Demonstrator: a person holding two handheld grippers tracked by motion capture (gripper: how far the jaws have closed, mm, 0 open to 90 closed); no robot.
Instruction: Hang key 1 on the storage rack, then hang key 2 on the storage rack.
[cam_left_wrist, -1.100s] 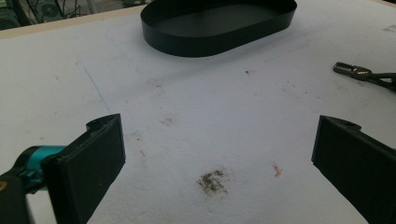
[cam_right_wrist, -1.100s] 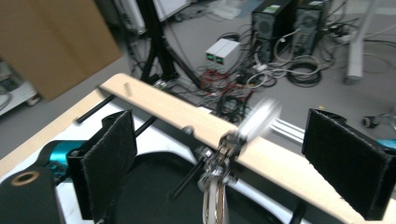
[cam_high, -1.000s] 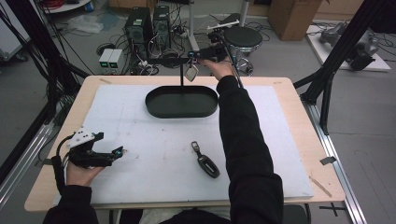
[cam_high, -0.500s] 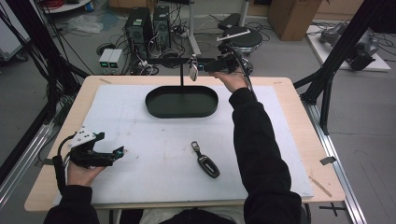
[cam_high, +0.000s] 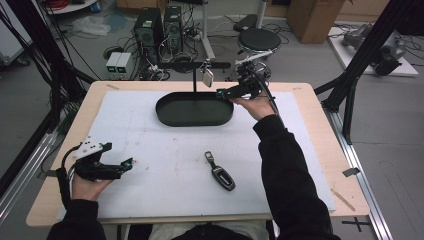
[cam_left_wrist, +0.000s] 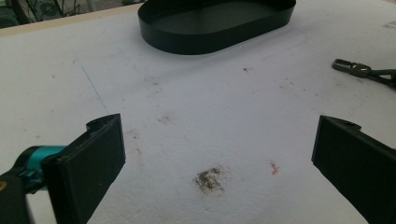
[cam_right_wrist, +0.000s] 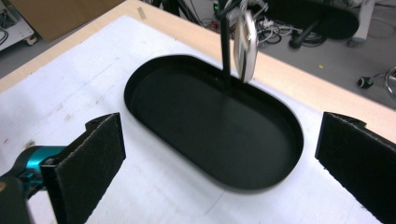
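The right gripper (cam_high: 223, 93) hangs spread at the tray's (cam_high: 170, 116) right end, facing the fob (cam_right_wrist: 246, 45) hung on the stand (cam_high: 194, 80), probably just put there. The left gripper (cam_high: 127, 163) rests spread near-left; a second key (cam_high: 220, 172) lies near-centre, waiting.

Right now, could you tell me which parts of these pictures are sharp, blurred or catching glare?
High view: even light, soft overall; the key fob is small but legible. Left gripper view: the mat and its stains are sharp, the tray slightly softer. Right gripper view: the tray's rim is crisp, the hanging tag is blurred with a bright sheen, and the background is out of focus.
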